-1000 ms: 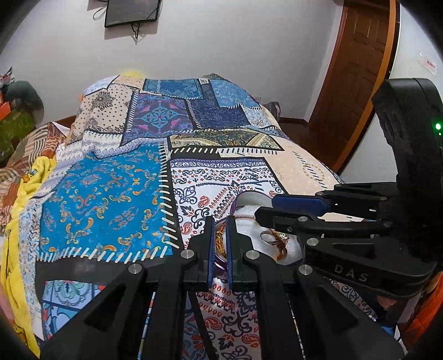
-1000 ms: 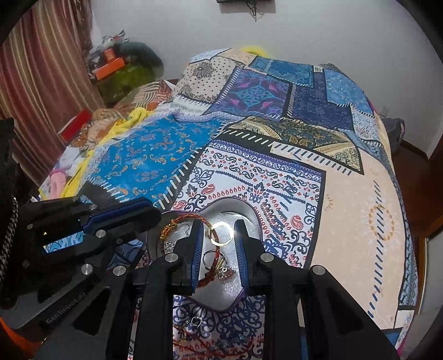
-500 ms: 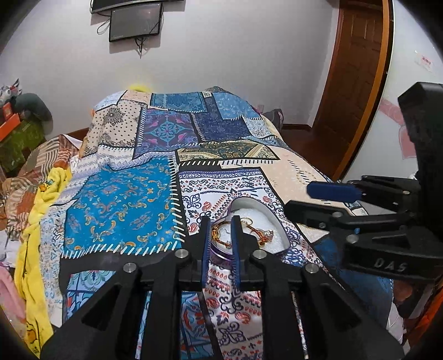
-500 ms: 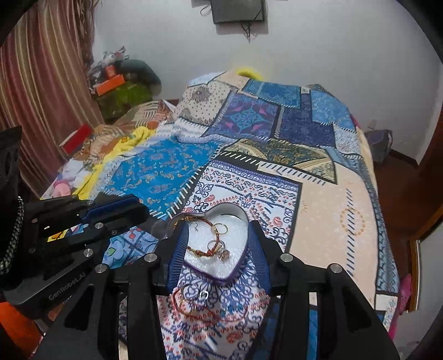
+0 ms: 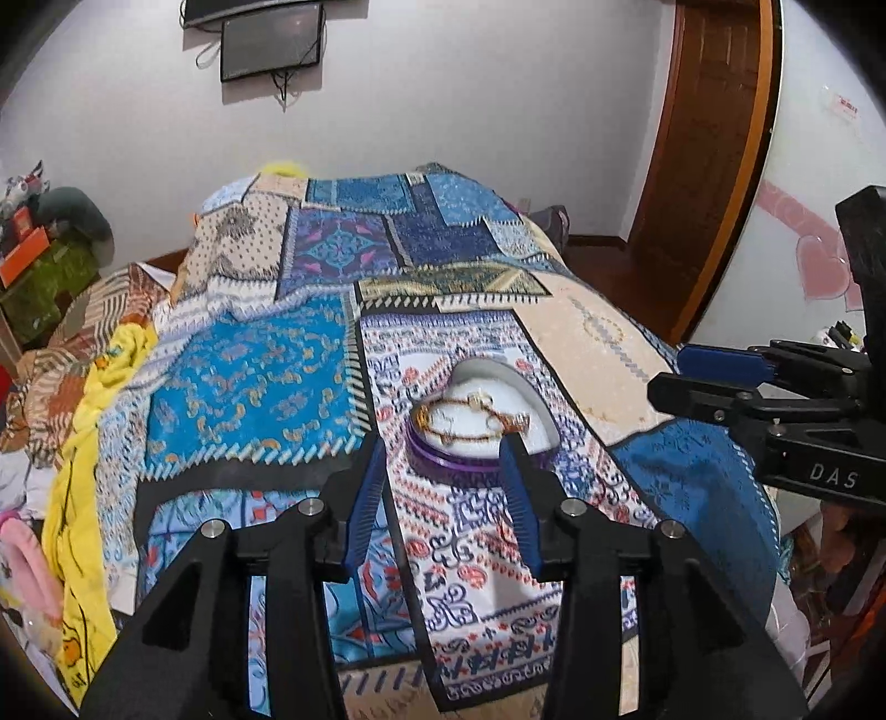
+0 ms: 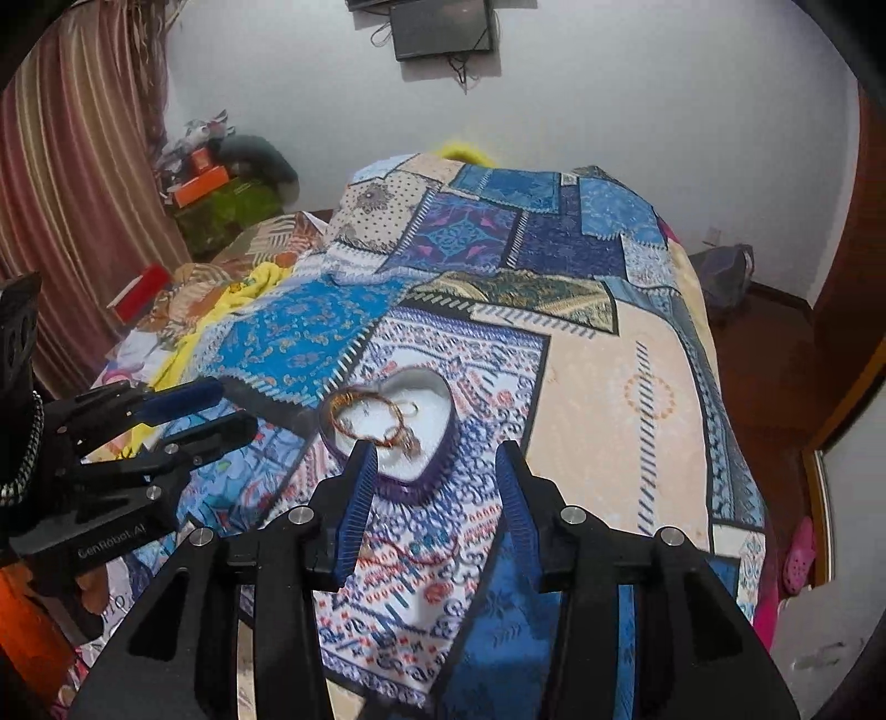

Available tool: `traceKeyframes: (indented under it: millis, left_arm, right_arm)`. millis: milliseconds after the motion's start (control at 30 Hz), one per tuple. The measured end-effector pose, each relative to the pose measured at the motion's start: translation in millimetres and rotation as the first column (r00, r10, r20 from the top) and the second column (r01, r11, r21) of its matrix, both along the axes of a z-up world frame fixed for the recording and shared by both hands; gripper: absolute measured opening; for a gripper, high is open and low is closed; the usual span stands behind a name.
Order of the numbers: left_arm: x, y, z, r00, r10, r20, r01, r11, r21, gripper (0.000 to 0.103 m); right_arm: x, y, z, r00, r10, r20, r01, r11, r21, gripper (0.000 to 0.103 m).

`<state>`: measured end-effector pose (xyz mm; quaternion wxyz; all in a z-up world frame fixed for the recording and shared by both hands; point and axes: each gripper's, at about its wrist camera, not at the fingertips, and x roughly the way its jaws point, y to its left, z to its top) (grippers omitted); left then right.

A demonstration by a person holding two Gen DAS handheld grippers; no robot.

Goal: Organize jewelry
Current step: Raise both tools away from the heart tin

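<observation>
A purple heart-shaped jewelry box [image 5: 443,466] with a white inside lies open on the patchwork bedspread; it also shows in the right wrist view [image 6: 443,437]. Gold and red bangles [image 5: 459,418] and rings lie inside it, seen too in the right wrist view [image 6: 360,410]. A thin red necklace [image 6: 410,554] lies on the bedspread in front of the box. My left gripper [image 5: 446,493] is open and empty, just short of the box. My right gripper [image 6: 432,493] is open and empty, above the necklace.
The patchwork bedspread [image 5: 266,387] covers the whole bed. A yellow cloth [image 5: 88,443] and piled clothes lie at its left side. A wooden door [image 5: 714,155] stands at the right, a wall screen [image 5: 271,47] at the back, a striped curtain [image 6: 66,183] at the left.
Both grippers have opened wide and pulled back and up from the box. The bangles and rings now lie loose inside it.
</observation>
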<state>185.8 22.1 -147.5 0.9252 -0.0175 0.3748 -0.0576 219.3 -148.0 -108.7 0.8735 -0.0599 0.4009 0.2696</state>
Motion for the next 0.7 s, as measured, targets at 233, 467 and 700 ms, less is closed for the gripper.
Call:
traceKeyframes:
  millis: [233,467,700]
  left_arm:
    - [2,-9,-27,0.997,-0.025,-0.073,0.026,1.000,0.001,0.042]
    - [7,-20,-50,0.990,-0.064,-0.125,0.062,0.998,-0.020,0.042]
    - [18,-31,-64,0.982,-0.109,-0.154,0.106,0.994,-0.028,0.042]
  right_arm:
    - [-1,-14,-23,0.998,-0.036,-0.050,0.035,0.999,-0.021,0.041]
    - [0,-20,-51,0.991,-0.049,-0.121,0.044,0.998,-0.044,0.041]
    - [1,-20,-67,0.985,-0.039,-0.170,0.033,0.999,-0.039,0.041]
